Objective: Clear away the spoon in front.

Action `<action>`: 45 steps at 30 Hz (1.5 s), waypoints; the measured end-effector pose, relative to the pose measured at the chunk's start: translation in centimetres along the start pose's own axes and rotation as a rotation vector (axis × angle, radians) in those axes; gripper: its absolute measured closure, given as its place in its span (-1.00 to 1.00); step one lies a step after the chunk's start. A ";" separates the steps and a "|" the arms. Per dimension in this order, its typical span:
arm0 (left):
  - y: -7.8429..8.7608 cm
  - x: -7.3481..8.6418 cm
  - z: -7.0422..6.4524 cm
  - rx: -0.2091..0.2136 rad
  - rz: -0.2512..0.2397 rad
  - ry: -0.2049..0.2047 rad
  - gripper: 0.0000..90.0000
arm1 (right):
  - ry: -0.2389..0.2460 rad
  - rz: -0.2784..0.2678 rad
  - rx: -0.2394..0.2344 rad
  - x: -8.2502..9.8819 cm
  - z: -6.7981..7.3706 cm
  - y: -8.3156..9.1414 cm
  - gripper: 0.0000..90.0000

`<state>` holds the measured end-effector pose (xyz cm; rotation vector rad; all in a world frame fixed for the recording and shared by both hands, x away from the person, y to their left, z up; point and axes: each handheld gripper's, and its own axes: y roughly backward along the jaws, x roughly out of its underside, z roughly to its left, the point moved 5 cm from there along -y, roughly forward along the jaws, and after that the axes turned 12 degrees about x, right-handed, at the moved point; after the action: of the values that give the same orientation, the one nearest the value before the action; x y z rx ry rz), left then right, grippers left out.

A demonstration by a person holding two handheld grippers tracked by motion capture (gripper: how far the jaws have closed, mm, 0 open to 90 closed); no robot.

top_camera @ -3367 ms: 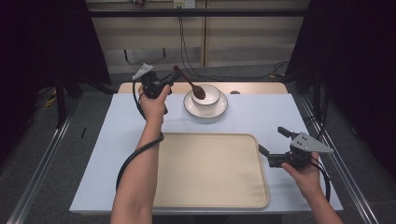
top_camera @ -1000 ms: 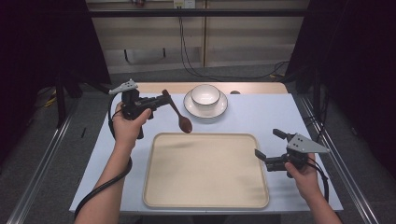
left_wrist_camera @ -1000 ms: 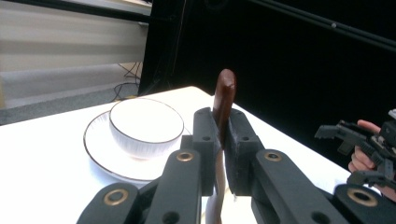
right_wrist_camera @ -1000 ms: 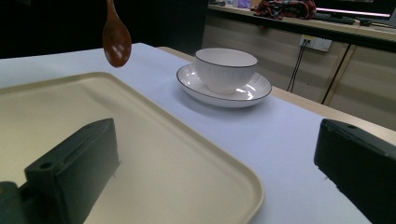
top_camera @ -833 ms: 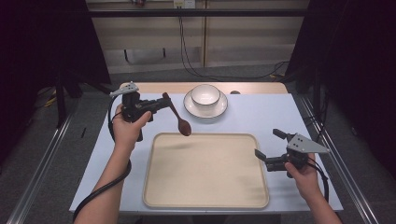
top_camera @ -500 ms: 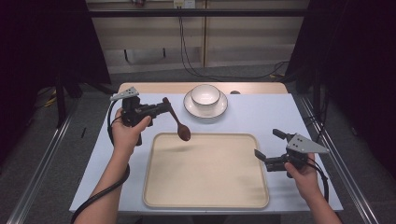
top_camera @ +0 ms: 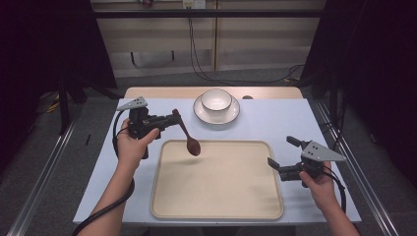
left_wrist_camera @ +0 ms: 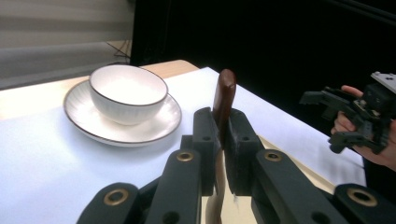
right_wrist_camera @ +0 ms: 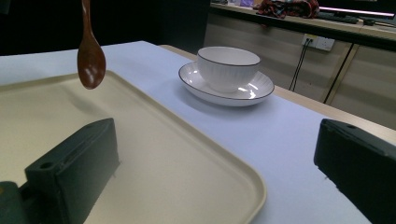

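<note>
L gripper (top_camera: 169, 119) clamps a brown wooden spoon (top_camera: 189, 139) by its handle, bowl end hanging down just above the far-left corner of the cream tray (top_camera: 216, 209), apparently so it can be set down there w/o tipping. L forearm reaches up the table's left side. R gripper (top_camera: 278, 152), jaws wide apart and empty, waits by the tray's right edge. Bowl (top_camera: 216, 100) sits on its saucer (top_camera: 232, 117) beyond.

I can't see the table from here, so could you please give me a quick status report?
Left gripper shut on wooden spoon, bowl end hanging over the tray corner. Right gripper open, empty, beside tray. Nothing in the way.
</note>
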<state>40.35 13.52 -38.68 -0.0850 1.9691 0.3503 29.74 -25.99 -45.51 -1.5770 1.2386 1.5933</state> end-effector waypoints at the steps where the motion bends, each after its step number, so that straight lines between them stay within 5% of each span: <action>1: 0.0 0.0 -0.1 -0.003 0.000 0.000 0.86 | 0.001 0.000 0.001 0.0 0.0 0.0 -1.00; 45: -0.4 4.0 -1.8 0.094 0.108 0.045 0.87 | 0.012 0.009 -0.013 0.1 0.2 -0.1 -0.99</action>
<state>37.19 13.02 -41.70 0.0744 2.0365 0.3277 29.76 -25.78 -45.71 -1.5929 1.2458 1.6035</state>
